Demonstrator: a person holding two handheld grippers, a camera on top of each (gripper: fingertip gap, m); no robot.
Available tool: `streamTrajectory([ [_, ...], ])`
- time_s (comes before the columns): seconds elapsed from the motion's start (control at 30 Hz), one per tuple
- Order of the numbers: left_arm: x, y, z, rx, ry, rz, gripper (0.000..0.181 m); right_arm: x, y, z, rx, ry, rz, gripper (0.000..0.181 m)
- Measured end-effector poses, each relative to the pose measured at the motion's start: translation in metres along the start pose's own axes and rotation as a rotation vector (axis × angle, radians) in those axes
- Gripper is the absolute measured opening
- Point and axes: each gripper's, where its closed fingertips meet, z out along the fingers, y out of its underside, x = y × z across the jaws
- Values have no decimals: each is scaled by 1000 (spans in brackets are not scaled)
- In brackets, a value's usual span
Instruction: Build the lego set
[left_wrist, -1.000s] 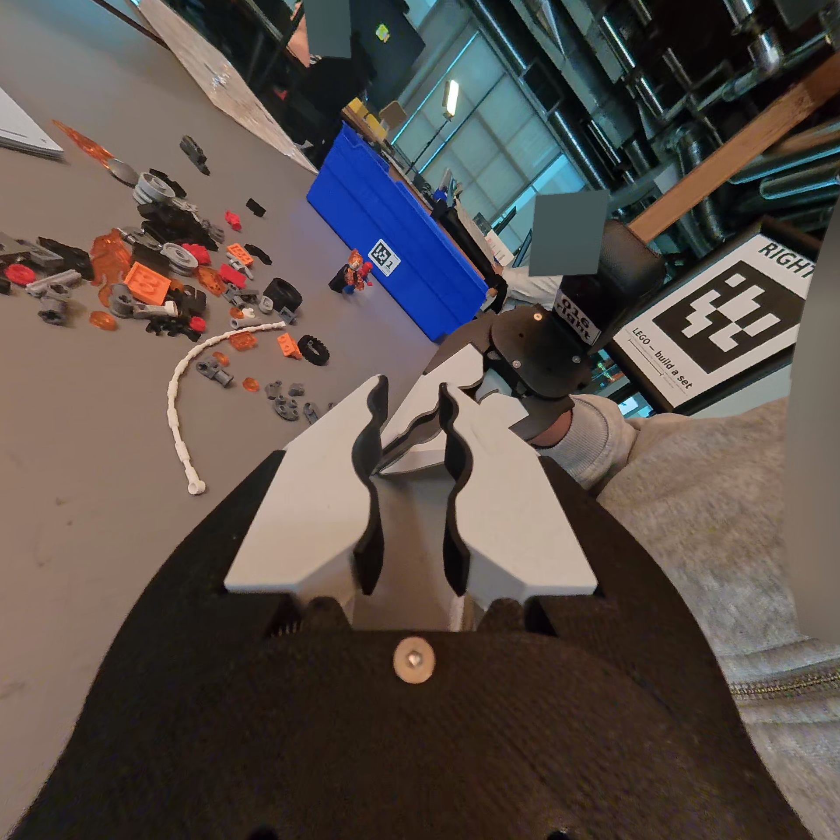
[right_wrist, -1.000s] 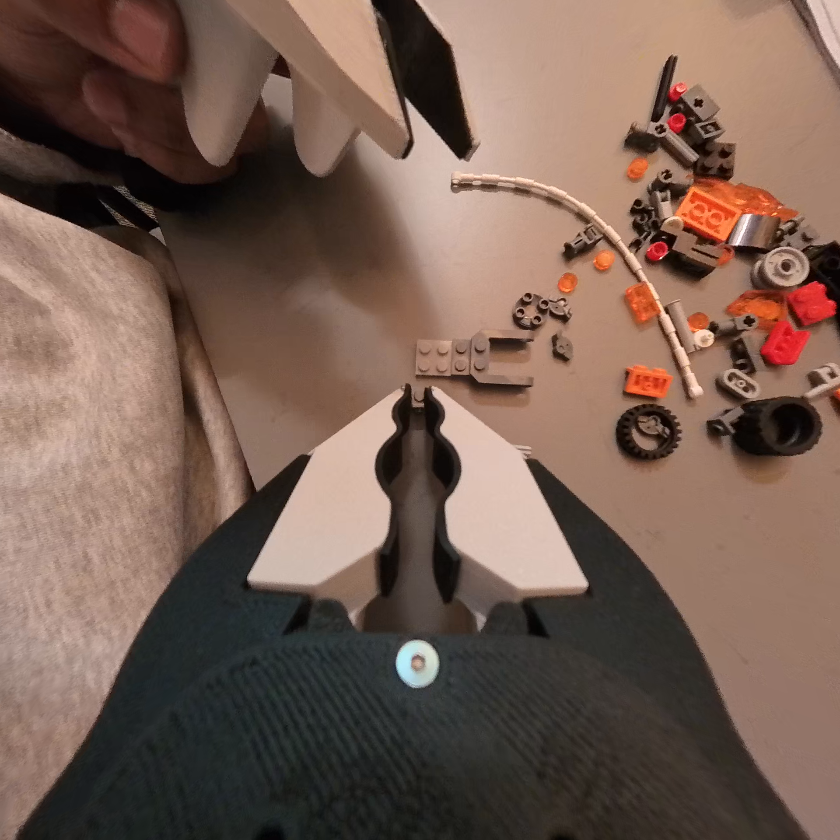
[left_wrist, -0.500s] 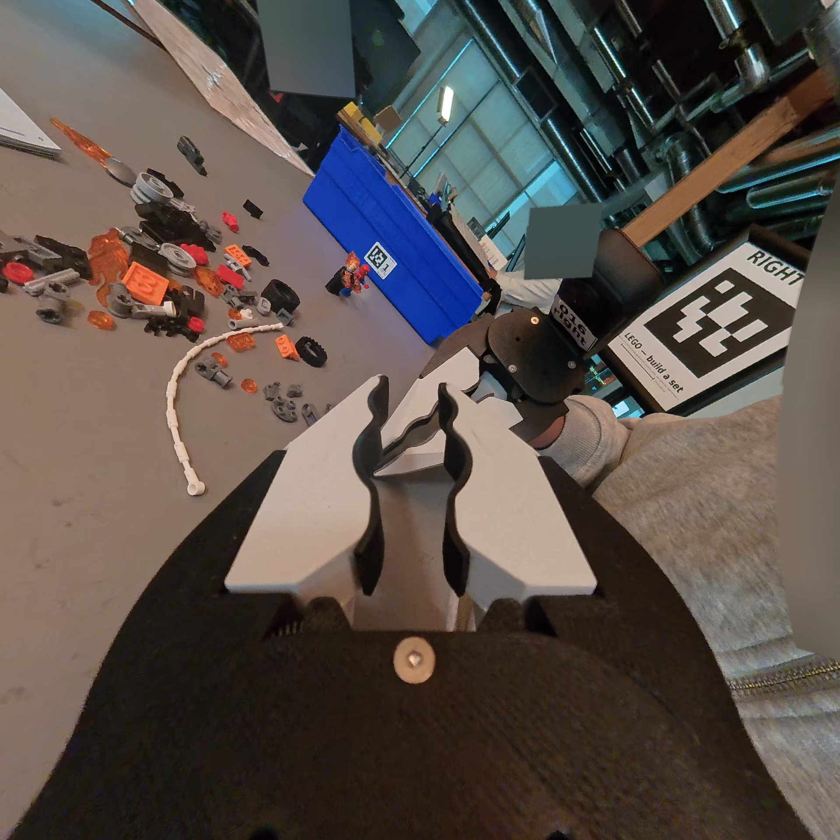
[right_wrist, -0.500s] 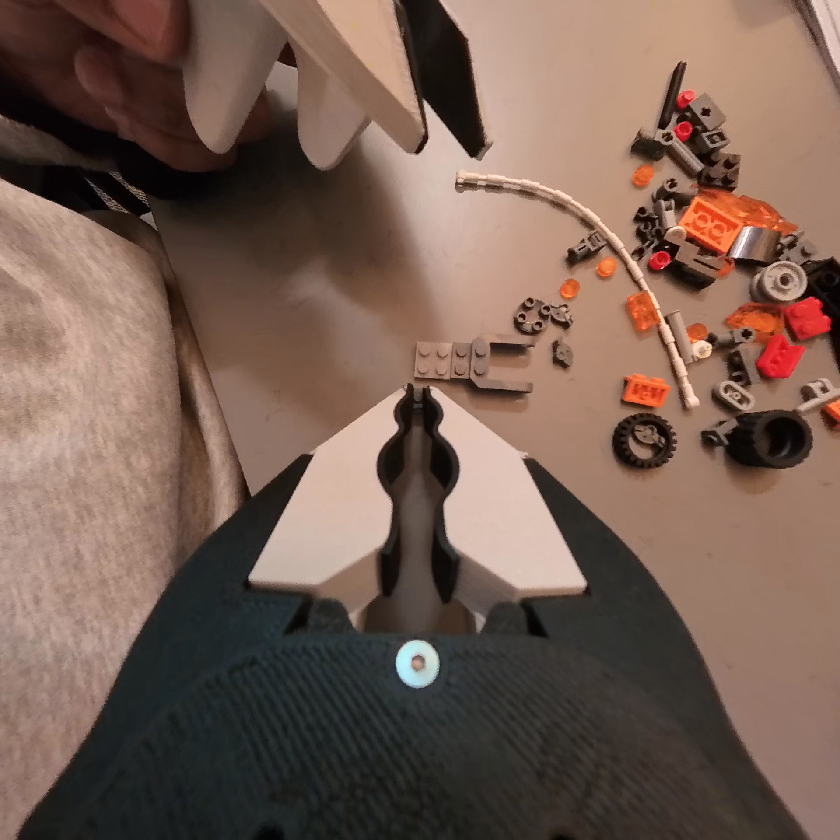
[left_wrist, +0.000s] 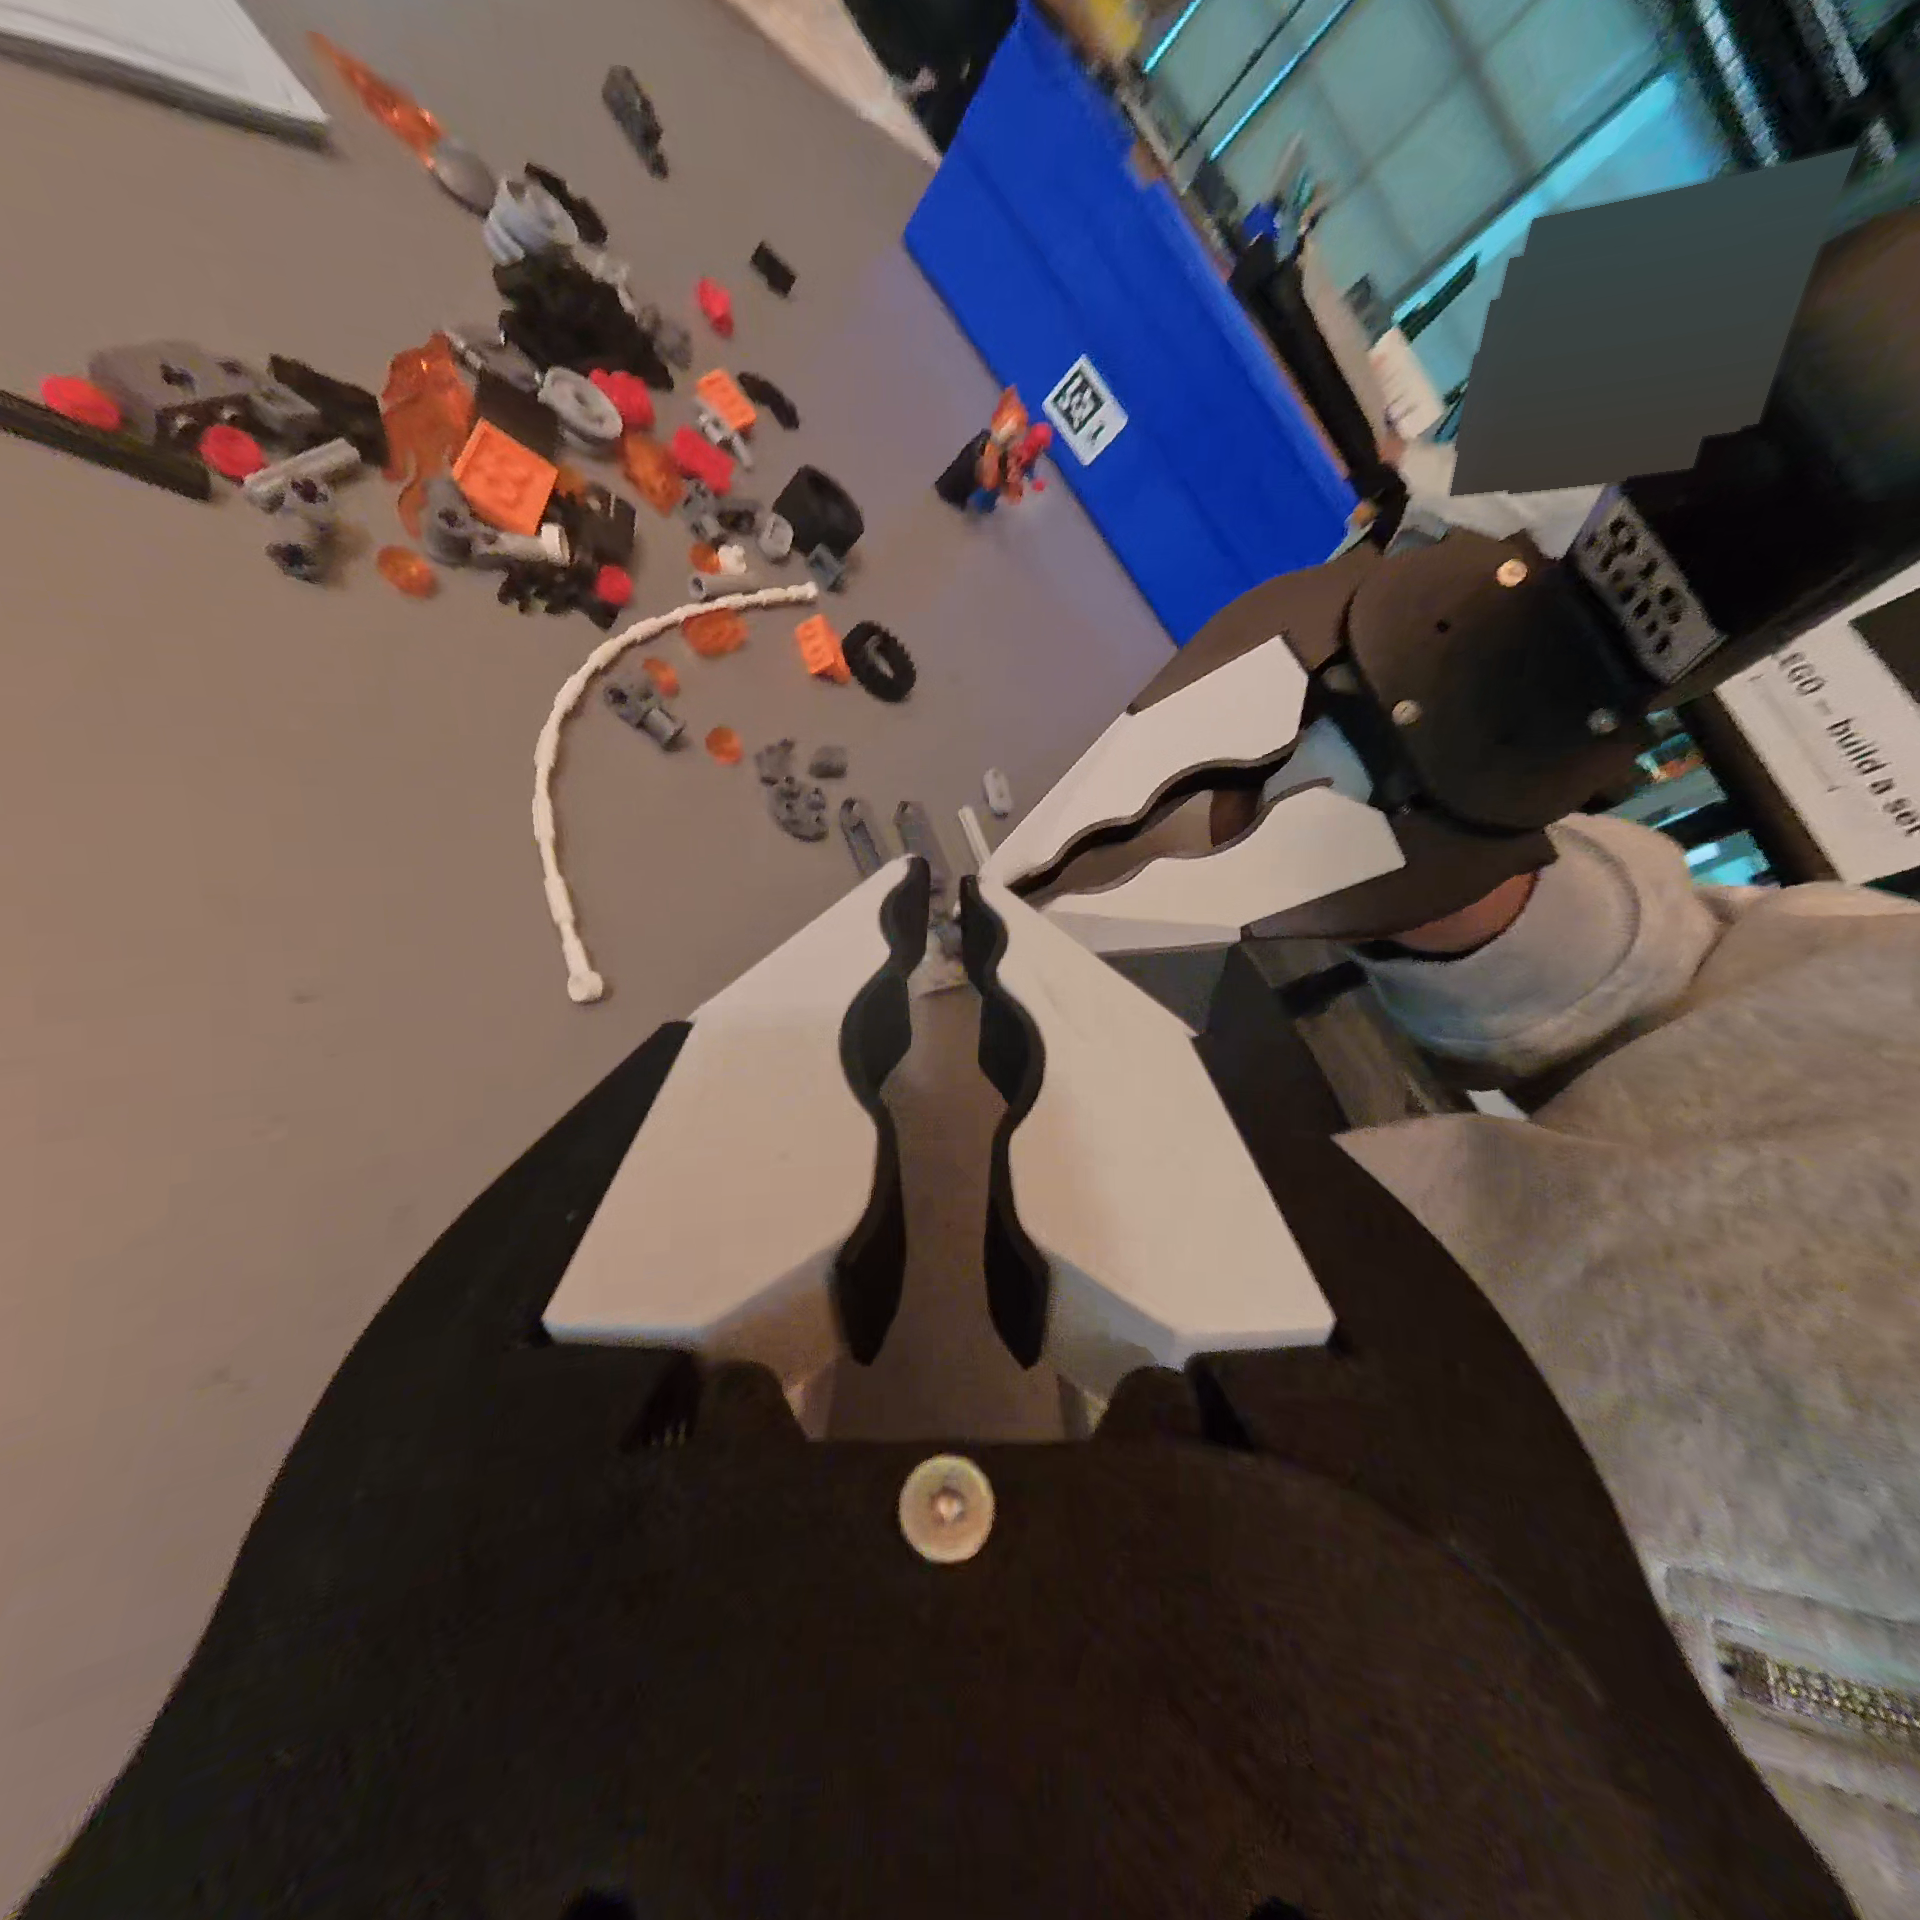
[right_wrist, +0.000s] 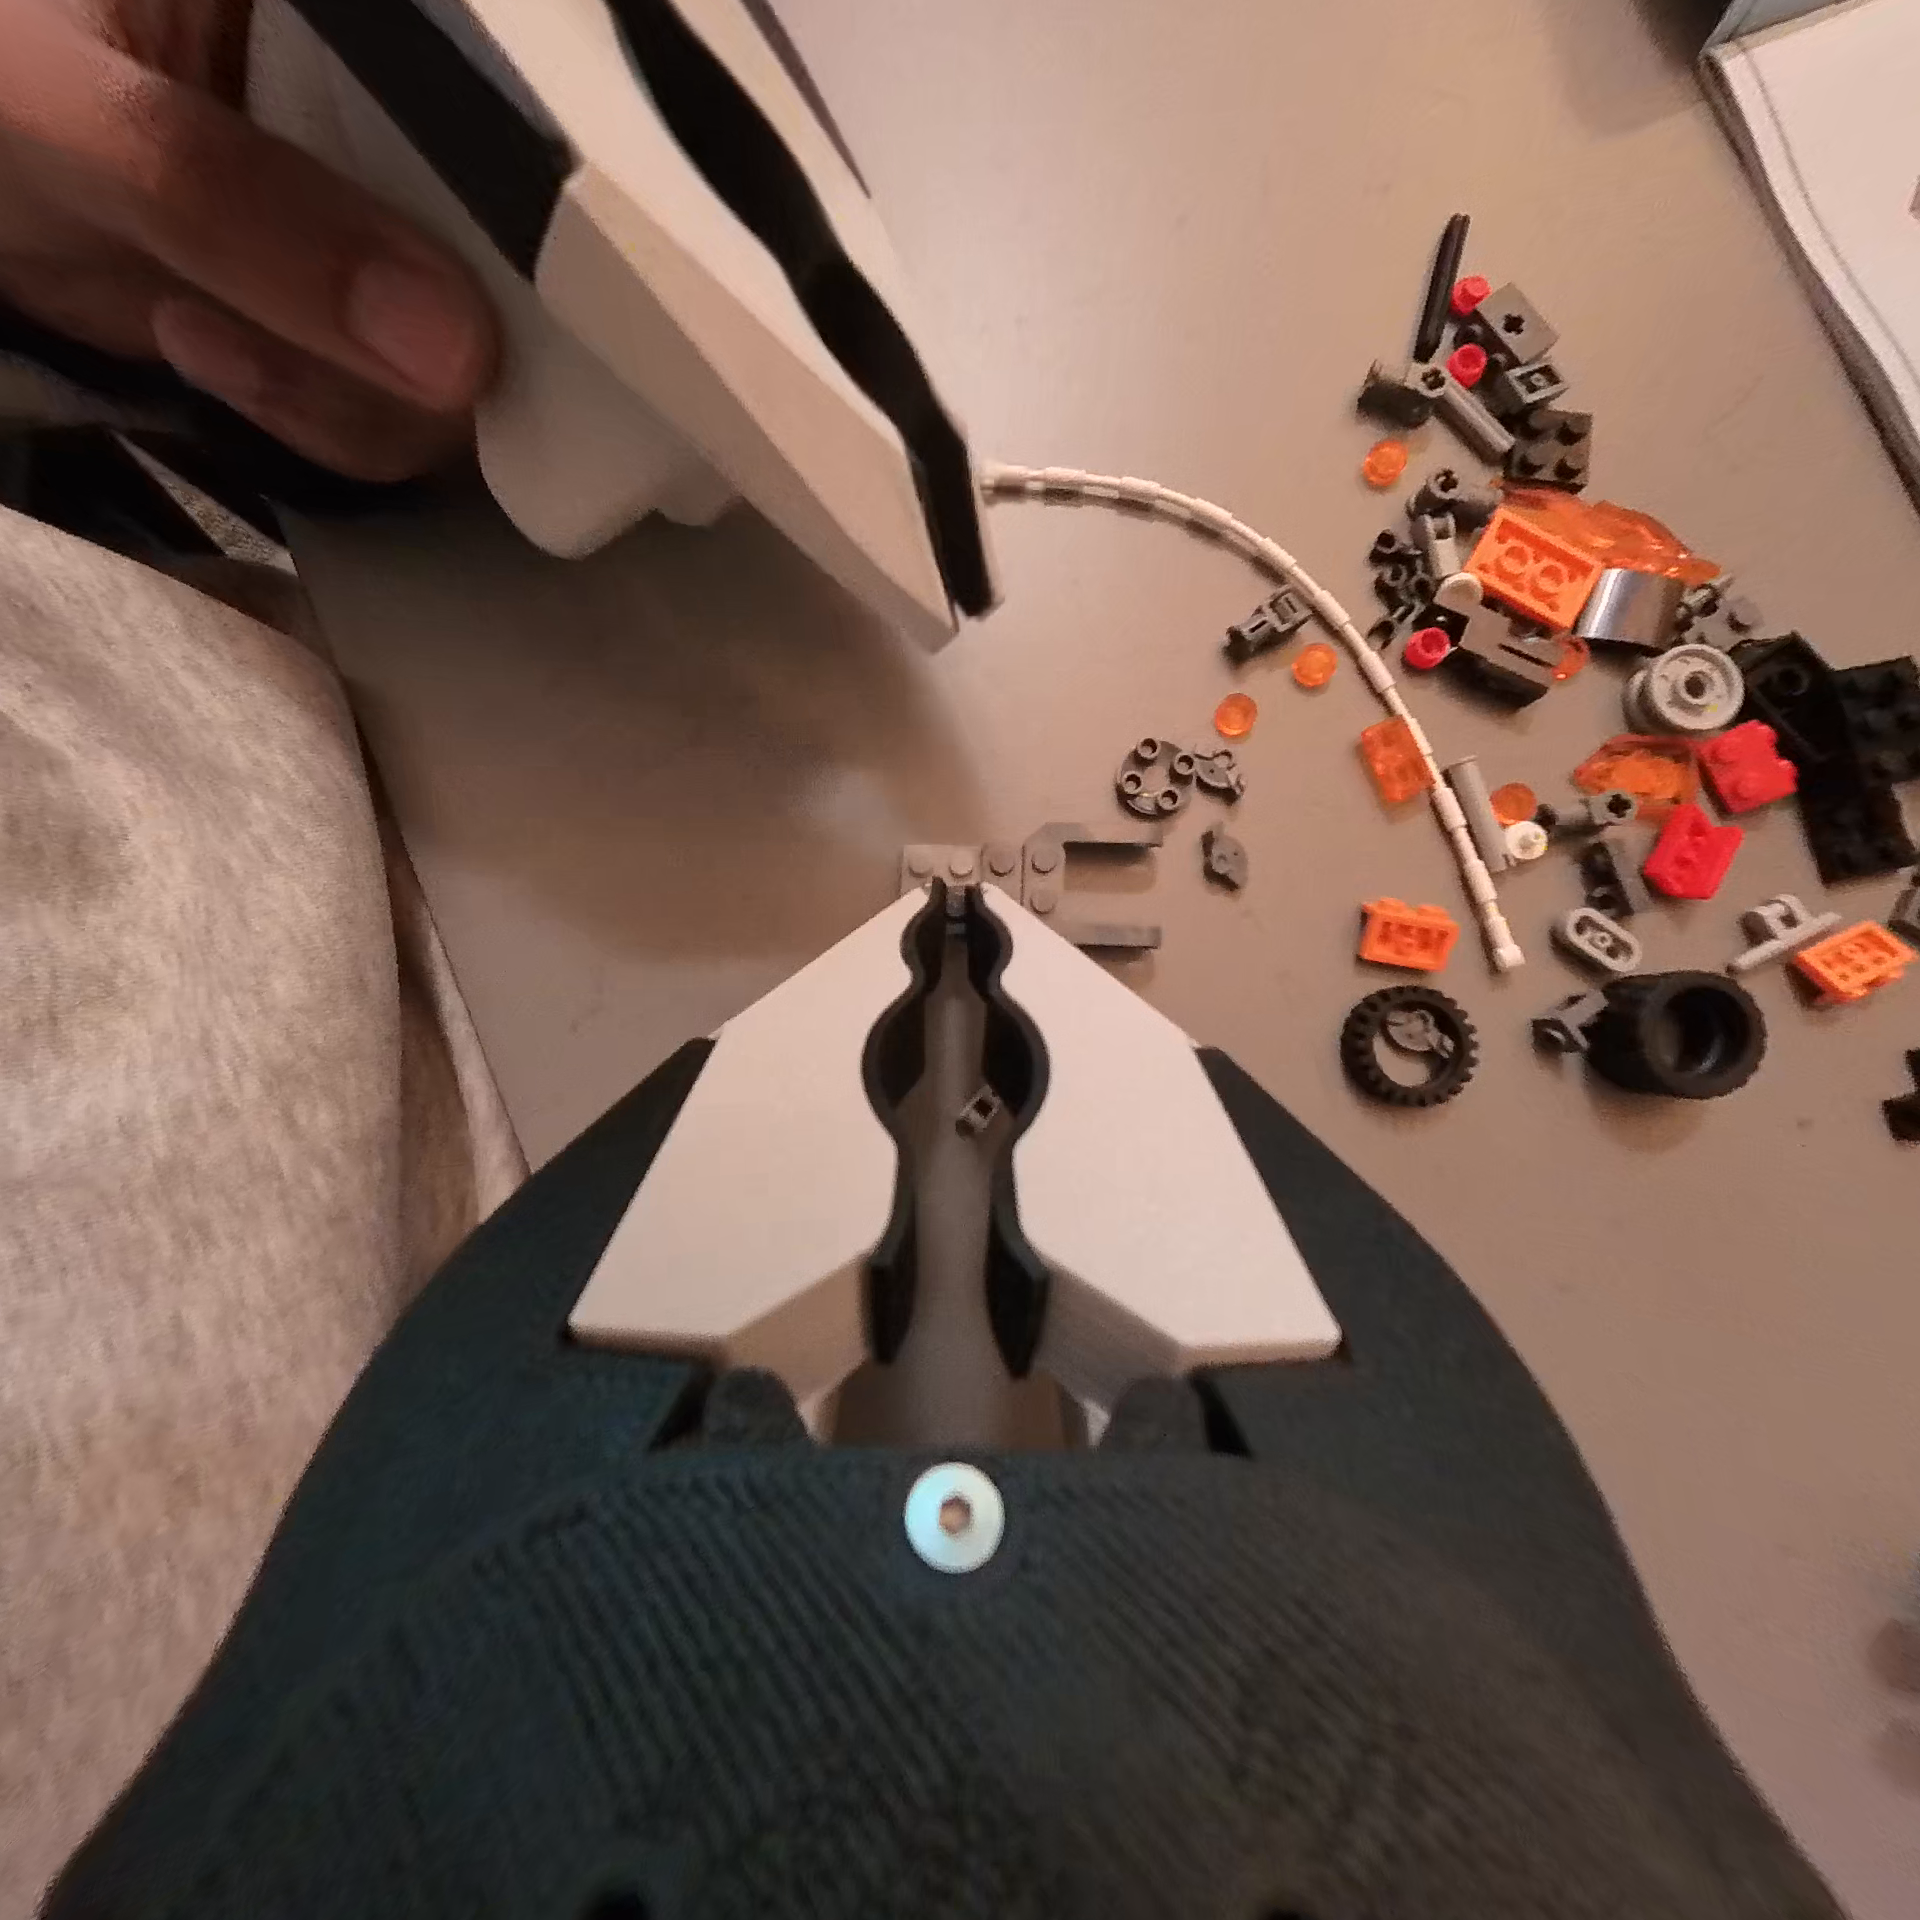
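Two grippers converge on the grey plate assembly (right_wrist: 1023, 873) lying crosswise on the tabletop (right_wrist: 1195, 208): the right gripper (right_wrist: 954, 902), closed on a small dark piece, is nearer, while the left gripper (left_wrist: 940, 899), slightly open and empty, hovers beside.

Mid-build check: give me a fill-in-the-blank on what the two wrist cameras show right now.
1. The bin beyond the loose pieces is ___ in colour.
2. The long curved flexible piece lying on the table is ___ in colour.
3. The right gripper, shut on a small dark piece, hangs over a flat plate assembly whose colour is ___.

Missing words: blue; white; grey.
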Motion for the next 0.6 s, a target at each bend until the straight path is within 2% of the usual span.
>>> streamTrajectory([
  [0.37,-6,32,14,-205,-67,-19,4,1,-1,3,-80,9,-18,1],
  [0.6,-4,39,16,-247,-70,-9,0,1,-1,3,-24,-47,17,1],
])
